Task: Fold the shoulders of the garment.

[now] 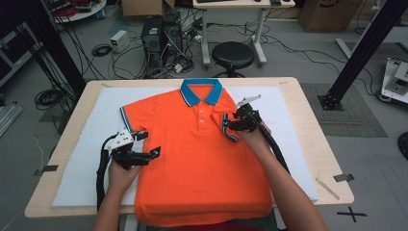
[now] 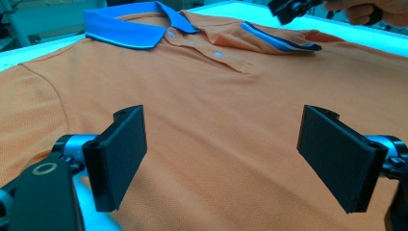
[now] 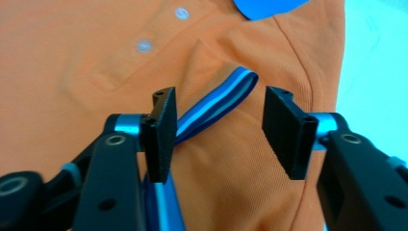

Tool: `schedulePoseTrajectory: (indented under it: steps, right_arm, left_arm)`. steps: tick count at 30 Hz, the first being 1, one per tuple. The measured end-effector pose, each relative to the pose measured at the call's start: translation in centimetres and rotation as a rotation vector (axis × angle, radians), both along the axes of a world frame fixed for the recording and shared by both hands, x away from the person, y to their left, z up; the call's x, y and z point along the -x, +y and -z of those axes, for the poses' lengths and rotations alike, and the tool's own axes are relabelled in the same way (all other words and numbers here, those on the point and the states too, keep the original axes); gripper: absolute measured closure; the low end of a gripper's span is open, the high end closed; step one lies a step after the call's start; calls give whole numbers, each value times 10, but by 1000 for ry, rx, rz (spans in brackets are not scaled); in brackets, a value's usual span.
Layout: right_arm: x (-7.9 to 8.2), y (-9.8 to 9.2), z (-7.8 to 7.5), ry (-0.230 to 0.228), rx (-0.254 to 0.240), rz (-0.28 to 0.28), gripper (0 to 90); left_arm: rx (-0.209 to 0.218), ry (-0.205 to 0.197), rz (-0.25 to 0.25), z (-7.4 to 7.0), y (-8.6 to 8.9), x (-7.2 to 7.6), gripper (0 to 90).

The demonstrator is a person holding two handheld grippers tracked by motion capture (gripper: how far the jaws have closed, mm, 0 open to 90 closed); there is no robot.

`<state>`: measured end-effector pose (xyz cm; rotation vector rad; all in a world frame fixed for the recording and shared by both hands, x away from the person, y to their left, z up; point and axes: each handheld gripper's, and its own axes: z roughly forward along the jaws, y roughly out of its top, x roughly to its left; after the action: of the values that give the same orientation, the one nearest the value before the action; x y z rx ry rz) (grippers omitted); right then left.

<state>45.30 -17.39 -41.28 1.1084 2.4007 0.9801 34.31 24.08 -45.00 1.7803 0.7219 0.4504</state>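
High view: one orange polo shirt (image 1: 202,159) lies flat on a white mat (image 1: 82,159), two grippers over it. Left gripper view: left gripper (image 2: 221,154) wide apart above the chest. Right gripper view: right gripper (image 3: 216,130) parted, empty, straddling the folded sleeve's striped cuff (image 3: 216,103).

One orange polo shirt (image 1: 202,163), one white mat (image 1: 86,159), one bench (image 1: 308,139), two grippers, one black stool (image 1: 233,54) at upper centre.
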Motion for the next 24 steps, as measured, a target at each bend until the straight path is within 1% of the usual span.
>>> schedulePoseTrajectory:
  steps: [2, 3, 4, 5, 6, 7, 8, 9, 10, 12, 13, 14, 16, 17, 18, 19, 20, 23, 24]
  right_arm:
    - [-5, 2, 4, 24, -18, 6, 445]
    - [-6, 3, 6, 31, -18, 16, 442]
    - [-10, 5, 11, 41, -4, 23, 443]
    - [-10, 5, 11, 41, -4, 23, 443]
    - [-12, 5, 13, 53, 1, 33, 445]
    - [-16, 5, 18, 92, -34, 33, 513]
    - [-16, 5, 18, 92, -34, 33, 513]
    - [-17, 5, 20, 105, -47, 30, 562]
    - [-17, 5, 21, 116, -46, 27, 626]
    - [-17, 7, 24, 130, -44, 5, 722]
    - [-17, 8, 24, 131, -38, -4, 796]
    - [-15, 10, 23, 129, -33, -14, 832]
    - [-11, 14, 19, 97, -11, -41, 880]
    - [-9, 15, 17, 85, -7, -49, 884]
    - [-4, 18, 12, 60, -2, -64, 887]
    - [-2, 20, 9, 49, 5, -70, 889]
    - [-2, 20, 9, 49, 5, -70, 889]
    - [5, 26, 3, 15, 33, -88, 890]
    - [9, 31, 1, 0, 37, -109, 890]
  left_arm:
    - [-2, -1, 2, 0, 0, 0, 177]
    - [-2, -1, 1, 0, 0, 0, 177]
    - [-1, -1, 1, 0, 0, 0, 177]
    - [-1, -1, 1, 0, 0, 0, 177]
    - [2, 1, 0, 0, 0, 0, 177]
    - [1, 1, 2, 0, 0, 0, 178]
    - [3, 3, 0, 0, 0, 0, 178]
    - [3, 3, 0, 0, 0, 0, 178]
    - [3, 3, 0, 0, 0, 0, 178]
    - [1, 2, 2, 0, 0, 0, 179]
    - [1, 3, 2, 0, 0, 0, 179]
    - [1, 2, 2, 0, 0, 0, 179]
    - [1, 2, 2, 0, 0, 0, 179]
    - [1, 2, 1, 0, 0, 0, 179]
    - [2, 2, 1, 0, 0, 0, 180]
    - [0, 2, 1, 0, 0, 0, 180]
    - [0, 2, 2, 0, 0, 0, 180]
    - [-2, 1, 3, 0, 0, 0, 180]
    - [-2, 2, 4, 0, 0, 0, 181]
